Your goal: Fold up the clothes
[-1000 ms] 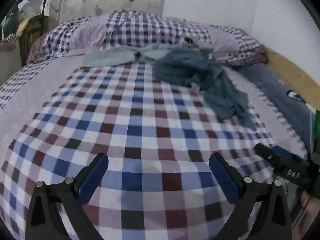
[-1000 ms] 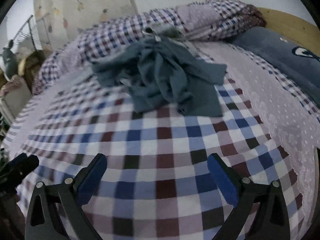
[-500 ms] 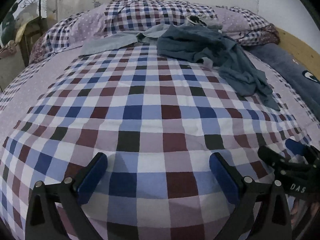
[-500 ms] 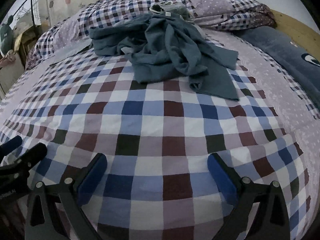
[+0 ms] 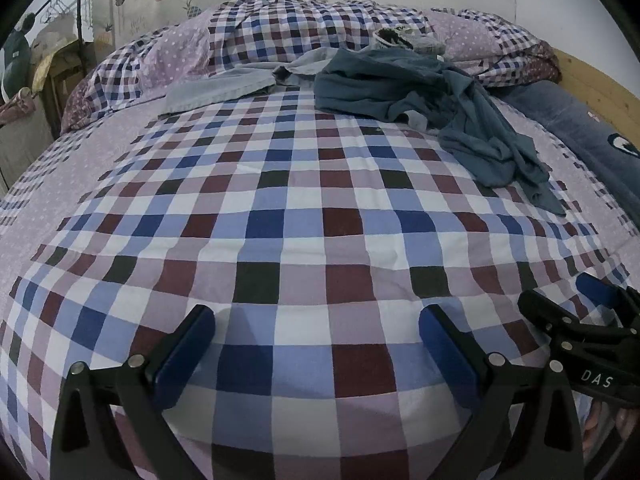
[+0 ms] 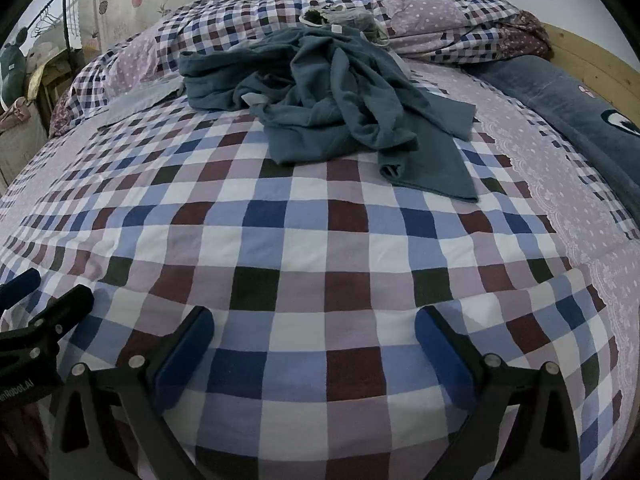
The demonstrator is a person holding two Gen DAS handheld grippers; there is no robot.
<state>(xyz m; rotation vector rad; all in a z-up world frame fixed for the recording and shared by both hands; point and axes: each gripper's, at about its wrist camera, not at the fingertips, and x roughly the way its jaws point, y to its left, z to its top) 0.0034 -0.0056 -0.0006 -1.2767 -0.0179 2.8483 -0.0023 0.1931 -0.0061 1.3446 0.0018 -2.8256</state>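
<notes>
A crumpled dark teal garment (image 5: 436, 100) (image 6: 344, 96) lies in a heap at the far side of the checked bedspread (image 5: 280, 216) (image 6: 304, 240), near the pillows. A pale grey-blue garment (image 5: 224, 86) (image 6: 140, 100) lies flat to its left. A small grey item (image 5: 404, 38) (image 6: 340, 16) rests on the pillows behind the heap. My left gripper (image 5: 316, 344) hovers open over the near part of the bed, holding nothing. My right gripper (image 6: 314, 342) is open and empty too, well short of the teal garment. Each gripper shows at the edge of the other's view: the right gripper (image 5: 592, 320), the left gripper (image 6: 36, 312).
Checked and dotted pillows (image 5: 304, 28) (image 6: 420, 8) line the head of the bed. A dark blue blanket (image 5: 592, 128) (image 6: 560, 96) lies along the right side against a wooden bed frame (image 5: 592, 76) (image 6: 592, 60). Furniture and a clothes rack (image 5: 48, 20) stand at the left.
Both grippers have drawn back and tilted so the bed's head and wall show more; the clothes sit farther up in both views. Both grippers stay open, and the clothes have not moved.
</notes>
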